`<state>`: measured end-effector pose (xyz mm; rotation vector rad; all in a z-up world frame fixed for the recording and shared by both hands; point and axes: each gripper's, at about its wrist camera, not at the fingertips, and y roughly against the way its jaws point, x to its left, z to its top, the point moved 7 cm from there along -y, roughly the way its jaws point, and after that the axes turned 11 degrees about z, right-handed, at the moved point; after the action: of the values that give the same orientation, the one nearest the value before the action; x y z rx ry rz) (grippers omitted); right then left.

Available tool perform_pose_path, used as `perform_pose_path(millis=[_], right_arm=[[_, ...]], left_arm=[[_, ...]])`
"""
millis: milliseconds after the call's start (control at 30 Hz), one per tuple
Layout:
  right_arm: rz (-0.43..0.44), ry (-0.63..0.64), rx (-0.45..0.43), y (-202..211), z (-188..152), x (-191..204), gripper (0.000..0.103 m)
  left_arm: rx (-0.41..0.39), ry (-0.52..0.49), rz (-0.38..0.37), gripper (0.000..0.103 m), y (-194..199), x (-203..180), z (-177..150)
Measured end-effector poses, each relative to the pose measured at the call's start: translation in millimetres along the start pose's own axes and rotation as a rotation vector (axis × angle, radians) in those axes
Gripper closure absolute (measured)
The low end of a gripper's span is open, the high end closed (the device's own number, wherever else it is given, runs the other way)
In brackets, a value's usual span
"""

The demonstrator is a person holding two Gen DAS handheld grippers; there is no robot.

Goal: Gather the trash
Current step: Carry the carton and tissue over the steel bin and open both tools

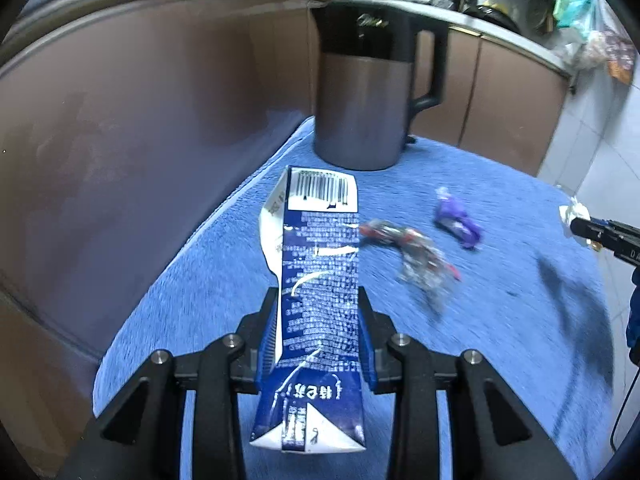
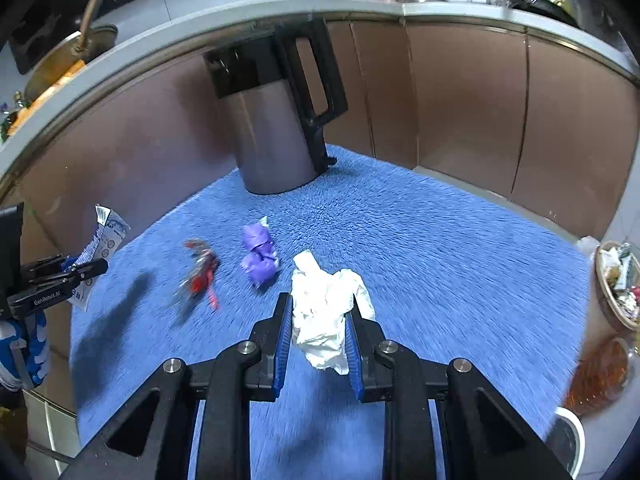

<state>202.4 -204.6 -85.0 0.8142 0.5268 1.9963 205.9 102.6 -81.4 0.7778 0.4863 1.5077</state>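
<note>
The left gripper [image 1: 318, 320] clamped a flattened blue carton [image 1: 320, 280] and the right gripper [image 2: 318, 332] pinched a white tissue [image 2: 324, 312], both held above the table [image 2: 440, 260]. A red wrapper [image 2: 200, 272] and a purple wrapper [image 2: 259, 256] lay uncollected; nothing held had reached the bin [image 2: 618, 280] at the right.

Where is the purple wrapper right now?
The purple wrapper lies on the blue mat, in front of the grey kettle, between the red-and-silver wrapper and the tissue.
</note>
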Motion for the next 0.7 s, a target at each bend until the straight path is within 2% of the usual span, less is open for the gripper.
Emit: perform_pose_path(millis=[367, 533, 700], right_arm=[[-0.052, 0.01, -0.15, 120.5, -17.0, 20.1, 0.08], [-0.084, 0.002, -0.201, 168.1, -31.2, 15.2, 0.08], [-0.129, -0.032, -0.241, 211.6, -52.5, -7.2, 0.08]], left_arm=[[-0.105, -0.002, -0.032, 0.07, 80.7, -3.5, -1.3], [-0.141, -0.024, -0.074, 0.07, 111.1, -29.9, 0.8], [-0.156, -0.089, -0.128, 0.07, 128.2, -81.5, 1.8]])
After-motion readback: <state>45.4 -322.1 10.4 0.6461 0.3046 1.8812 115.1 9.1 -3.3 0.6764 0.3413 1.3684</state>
